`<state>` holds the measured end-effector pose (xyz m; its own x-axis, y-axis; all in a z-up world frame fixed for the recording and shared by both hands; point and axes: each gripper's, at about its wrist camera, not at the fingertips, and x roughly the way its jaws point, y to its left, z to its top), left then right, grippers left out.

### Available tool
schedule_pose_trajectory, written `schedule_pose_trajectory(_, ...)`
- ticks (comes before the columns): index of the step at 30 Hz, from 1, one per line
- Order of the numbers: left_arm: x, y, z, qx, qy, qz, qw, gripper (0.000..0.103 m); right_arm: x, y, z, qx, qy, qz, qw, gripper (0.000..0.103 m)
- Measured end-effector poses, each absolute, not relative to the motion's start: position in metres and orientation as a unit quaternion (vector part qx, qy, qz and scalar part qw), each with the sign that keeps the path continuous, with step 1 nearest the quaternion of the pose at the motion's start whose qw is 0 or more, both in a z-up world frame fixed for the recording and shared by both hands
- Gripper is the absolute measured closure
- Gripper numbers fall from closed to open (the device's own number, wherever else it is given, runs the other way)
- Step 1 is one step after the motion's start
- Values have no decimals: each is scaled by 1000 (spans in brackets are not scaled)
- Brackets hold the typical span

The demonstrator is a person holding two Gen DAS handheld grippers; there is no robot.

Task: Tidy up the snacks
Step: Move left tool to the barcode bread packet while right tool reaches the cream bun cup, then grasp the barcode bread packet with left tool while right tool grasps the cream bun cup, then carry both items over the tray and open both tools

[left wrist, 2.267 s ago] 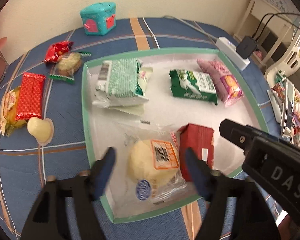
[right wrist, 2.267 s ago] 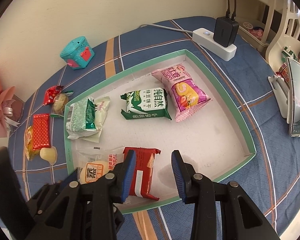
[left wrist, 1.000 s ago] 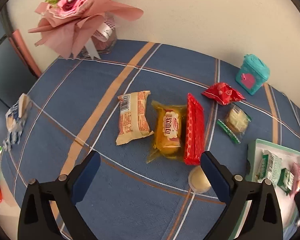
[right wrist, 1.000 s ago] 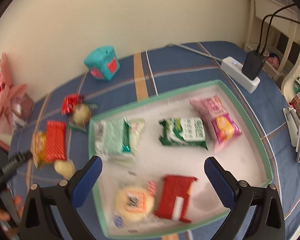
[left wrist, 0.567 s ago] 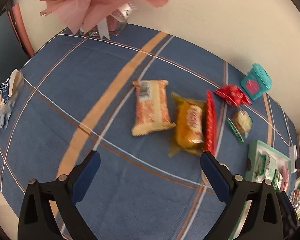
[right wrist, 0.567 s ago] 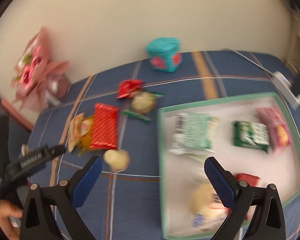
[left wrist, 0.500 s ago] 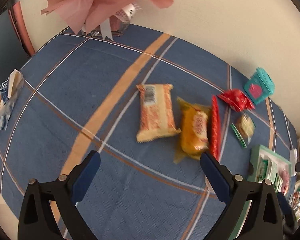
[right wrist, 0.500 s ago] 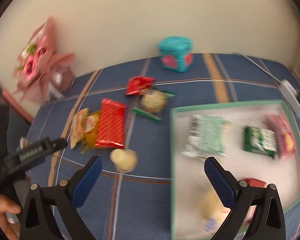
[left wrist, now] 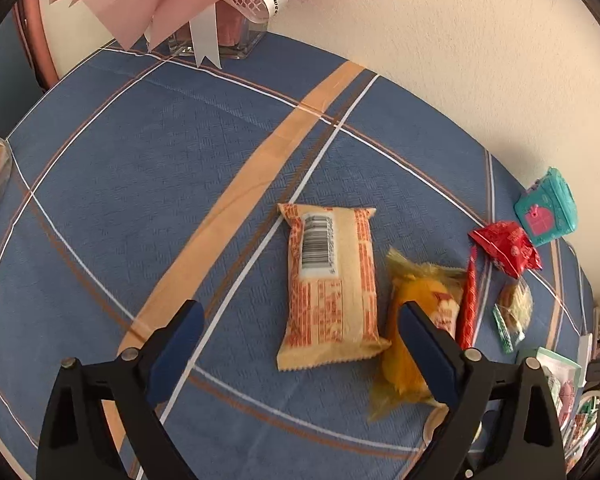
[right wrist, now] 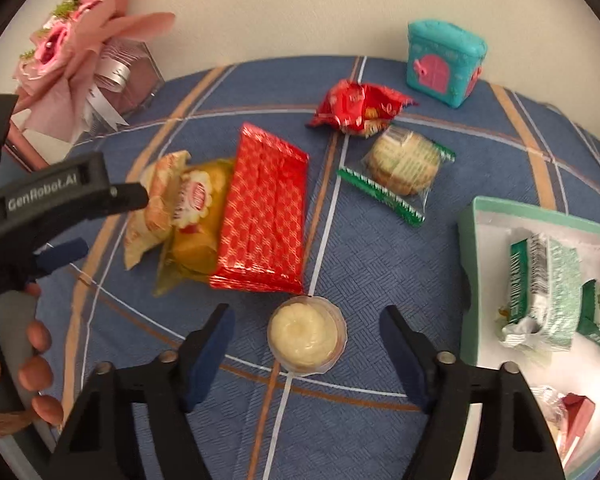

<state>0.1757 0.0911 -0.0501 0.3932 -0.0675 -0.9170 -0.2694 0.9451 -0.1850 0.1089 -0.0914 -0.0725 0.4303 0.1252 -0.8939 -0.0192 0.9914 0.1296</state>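
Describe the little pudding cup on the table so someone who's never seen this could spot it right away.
On the blue plaid tablecloth, look left of the green-rimmed tray. Just below the bottom edge of the flat red foil packet sits the pudding cup, framed by the open right tongs. It is the only round, clear cup with pale cream filling; everything nearby is a wrapped packet.

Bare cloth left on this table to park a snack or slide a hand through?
Widest bare patch: cloth between the bouquet vase and the beige barcode packet. Another strip lies between the jelly cup and the tray. Crowded: yellow cake packet, red wafer pack and beige packet overlap.
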Motion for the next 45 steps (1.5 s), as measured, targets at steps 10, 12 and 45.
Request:
schedule_pose_trajectory(10, 184, 83, -59, -144, 549, 49, 822, 62, 110, -101, -86, 52, 549, 24, 834, 59)
schedule_pose_trajectory(12, 183, 81, -58, -137, 549, 52, 823, 67, 109, -103, -85, 50, 550, 24, 833, 59)
schedule_pose_trajectory(45, 68, 66, -3, -165, 544, 39, 822, 75, 10, -141, -15, 118, 516, 23, 848, 59)
